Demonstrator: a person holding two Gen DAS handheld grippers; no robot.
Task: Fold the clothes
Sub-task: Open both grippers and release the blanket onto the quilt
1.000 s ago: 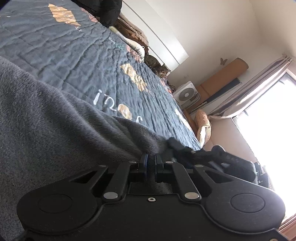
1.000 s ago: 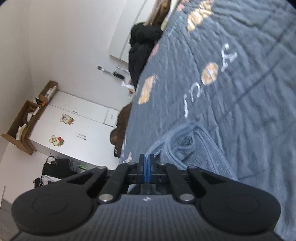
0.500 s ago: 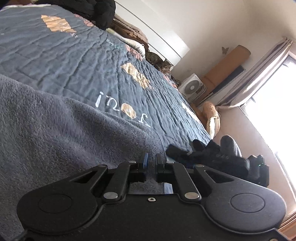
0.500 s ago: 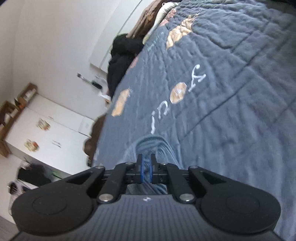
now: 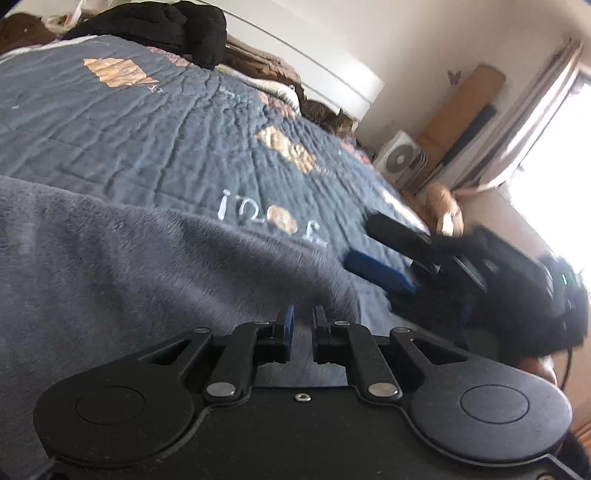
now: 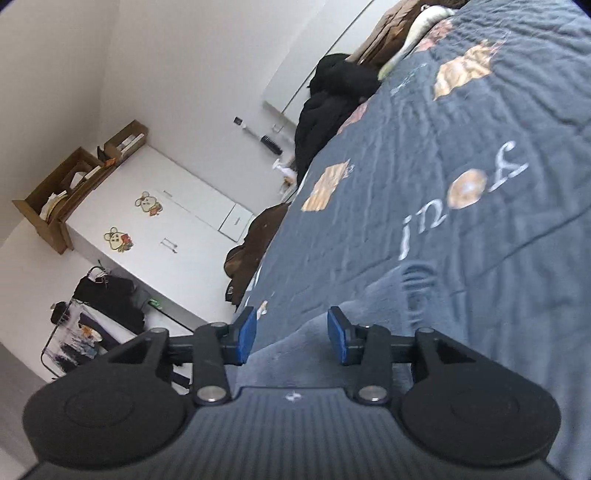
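A grey fleece garment [image 5: 147, 277] lies on the dark blue quilt [image 5: 147, 129] of the bed. My left gripper [image 5: 301, 321] rests at the garment's near edge, its jaws almost together, with fleece filling the narrow gap. In the left wrist view my right gripper [image 5: 360, 242] is blurred, just beyond the garment's right corner, with a blue pad [image 5: 380, 273] showing. In its own view the right gripper [image 6: 291, 332] is opening. Its blue pads stand apart over the garment [image 6: 295, 354] without pressing it. A ribbed hem [image 6: 417, 288] lies ahead on the quilt [image 6: 480, 147].
A pile of black clothing [image 5: 166, 29] [image 6: 332, 92] sits at the far end of the bed, and a tabby cat [image 5: 328, 120] lies near the headboard. A fan [image 5: 400, 160] and a bright window [image 5: 554, 166] are to the right. A white wardrobe [image 6: 166, 229] and a clothes rack [image 6: 92, 314] stand beyond the bed's left edge.
The right jaws, shut on the garment's edge a second ago, have spread wide and let it go. The left jaws parted slightly. Both views rolled a little.
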